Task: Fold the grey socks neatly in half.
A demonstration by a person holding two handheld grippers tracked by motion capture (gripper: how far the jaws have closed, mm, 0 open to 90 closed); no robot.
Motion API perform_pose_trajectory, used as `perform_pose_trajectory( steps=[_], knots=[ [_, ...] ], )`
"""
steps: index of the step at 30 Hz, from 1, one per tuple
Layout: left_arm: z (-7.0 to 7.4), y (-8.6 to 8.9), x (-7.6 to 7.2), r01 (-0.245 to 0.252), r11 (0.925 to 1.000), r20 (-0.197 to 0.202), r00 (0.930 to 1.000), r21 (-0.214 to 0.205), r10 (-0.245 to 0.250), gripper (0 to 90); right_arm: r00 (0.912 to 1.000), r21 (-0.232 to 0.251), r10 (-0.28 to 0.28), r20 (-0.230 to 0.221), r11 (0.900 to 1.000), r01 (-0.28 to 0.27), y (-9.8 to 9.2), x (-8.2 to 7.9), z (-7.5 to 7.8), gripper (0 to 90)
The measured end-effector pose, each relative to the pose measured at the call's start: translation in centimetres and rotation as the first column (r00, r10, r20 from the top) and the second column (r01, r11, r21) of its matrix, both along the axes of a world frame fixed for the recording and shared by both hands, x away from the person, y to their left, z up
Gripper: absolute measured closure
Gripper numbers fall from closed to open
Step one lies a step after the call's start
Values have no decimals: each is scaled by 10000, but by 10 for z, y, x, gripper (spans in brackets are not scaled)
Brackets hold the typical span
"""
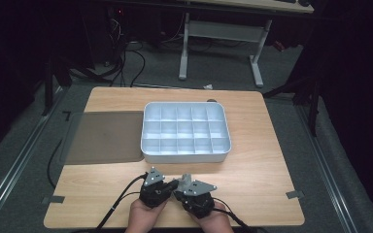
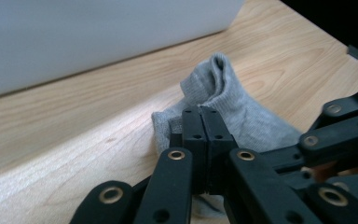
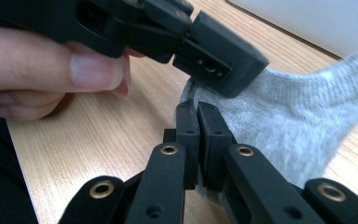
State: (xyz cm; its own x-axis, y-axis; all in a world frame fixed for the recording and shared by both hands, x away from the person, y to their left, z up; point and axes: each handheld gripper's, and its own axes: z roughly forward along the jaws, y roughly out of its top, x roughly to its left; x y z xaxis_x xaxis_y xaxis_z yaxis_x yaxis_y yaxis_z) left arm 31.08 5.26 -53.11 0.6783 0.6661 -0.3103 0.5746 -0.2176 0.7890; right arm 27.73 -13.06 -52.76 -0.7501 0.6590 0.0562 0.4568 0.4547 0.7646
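A small grey sock [image 1: 185, 178] lies crumpled on the wooden table [image 1: 252, 179] near its front edge, just in front of the white bin. My left gripper [image 1: 171, 185] comes at it from the left and its jaws stand shut, pinching the sock's [image 2: 235, 100] near edge between the fingertips [image 2: 192, 122]. My right gripper [image 1: 178, 193] comes from the right, close against the left one, with its jaws shut on the sock's [image 3: 298, 114] cloth too. In the right gripper view the left gripper [image 3: 221, 70] hangs just above my right gripper [image 3: 196, 108], with a person's thumb [image 3: 51, 70] on it.
A white bin [image 1: 186, 156] divided into several empty compartments stands mid-table, right behind the sock. A flat grey translucent sheet [image 1: 104, 137] lies to its left, overhanging the table's left edge. Bare wood stretches right of the grippers. The front edge is close under the hands.
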Motion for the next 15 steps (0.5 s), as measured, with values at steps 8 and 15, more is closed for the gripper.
perform_pose_trajectory(
  steps=[8,15],
  knots=[
    [-2,-1,1,-62,9999,-72,10000,80,63,898,10000,112,17,-81,9999,-16,-3,0,3,856],
    [-3,0,2,-54,10000,-162,9999,15,54,896,9974,785,-434,571,9962,388,-20,-2,31,874]
  ],
)
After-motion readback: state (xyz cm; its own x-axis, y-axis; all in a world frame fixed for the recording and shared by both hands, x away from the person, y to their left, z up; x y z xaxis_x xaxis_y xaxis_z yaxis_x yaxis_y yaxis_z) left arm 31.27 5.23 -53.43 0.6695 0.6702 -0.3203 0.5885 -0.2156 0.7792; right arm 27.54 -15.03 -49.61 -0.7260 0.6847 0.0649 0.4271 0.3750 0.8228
